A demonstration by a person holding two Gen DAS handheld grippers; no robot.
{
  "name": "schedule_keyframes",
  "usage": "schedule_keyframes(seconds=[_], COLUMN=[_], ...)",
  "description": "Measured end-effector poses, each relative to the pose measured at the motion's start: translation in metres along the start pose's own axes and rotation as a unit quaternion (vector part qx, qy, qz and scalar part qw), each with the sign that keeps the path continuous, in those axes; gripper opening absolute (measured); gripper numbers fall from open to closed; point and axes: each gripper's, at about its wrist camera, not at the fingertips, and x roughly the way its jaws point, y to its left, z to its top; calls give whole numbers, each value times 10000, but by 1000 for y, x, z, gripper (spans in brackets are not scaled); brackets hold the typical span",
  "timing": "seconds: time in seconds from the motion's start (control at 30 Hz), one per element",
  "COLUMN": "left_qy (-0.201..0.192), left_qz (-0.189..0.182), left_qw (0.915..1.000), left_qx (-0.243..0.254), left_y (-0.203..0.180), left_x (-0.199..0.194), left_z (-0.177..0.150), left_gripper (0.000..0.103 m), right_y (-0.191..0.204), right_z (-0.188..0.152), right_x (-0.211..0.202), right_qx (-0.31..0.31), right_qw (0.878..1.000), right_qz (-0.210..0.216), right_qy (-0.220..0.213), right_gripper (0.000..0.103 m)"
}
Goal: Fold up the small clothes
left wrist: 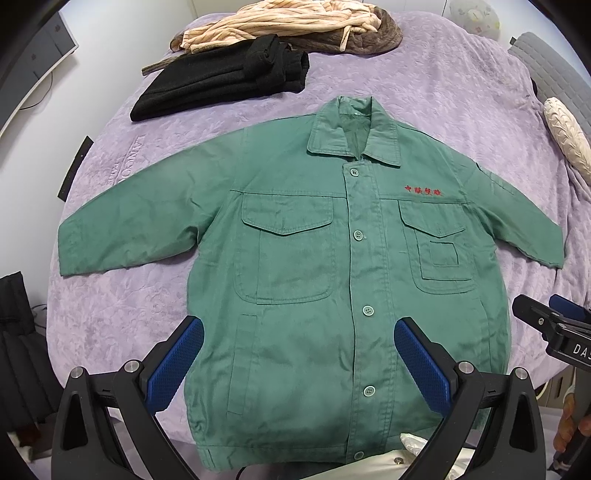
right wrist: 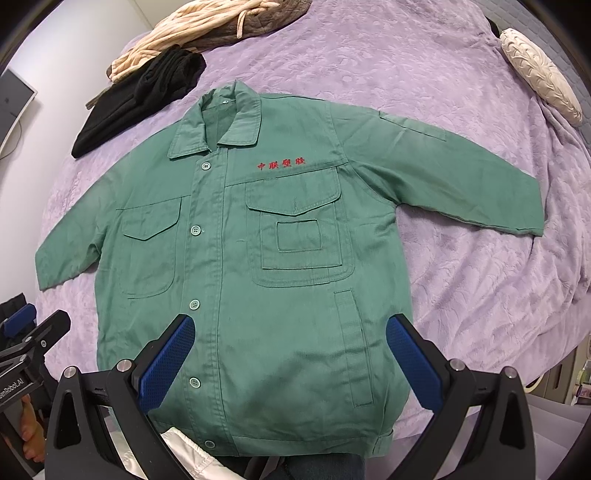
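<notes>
A small green button-up jacket (left wrist: 314,266) with red embroidered characters lies flat, face up, on a purple bedspread (left wrist: 443,85), both sleeves spread out and the hem toward me. It fills the right wrist view too (right wrist: 258,258). My left gripper (left wrist: 299,362) is open and empty, hovering above the jacket's lower front. My right gripper (right wrist: 290,358) is open and empty above the lower hem area. Each gripper shows at the other view's edge: the right one (left wrist: 554,325), the left one (right wrist: 26,343).
A folded black garment (left wrist: 221,85) and a striped peach garment over a brown one (left wrist: 288,26) lie at the far side of the bed. A cream cushion (left wrist: 569,136) lies at the right edge. White fabric (right wrist: 177,454) shows near the hem.
</notes>
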Motion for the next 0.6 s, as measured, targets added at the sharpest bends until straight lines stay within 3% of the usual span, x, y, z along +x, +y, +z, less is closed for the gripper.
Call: schedule_keyframes(seconds=[0.6], left_qy=[50], left_qz=[-42], left_qw=[9999], left_qx=[-79], left_y=[2], left_x=[-1], left_z=[-3], left_gripper=[103], right_y=[0], right_z=[-3], right_x=[0], right_qx=[5], right_qw=[10000], right_qz=[-21], right_qy=[41], right_gripper=[103])
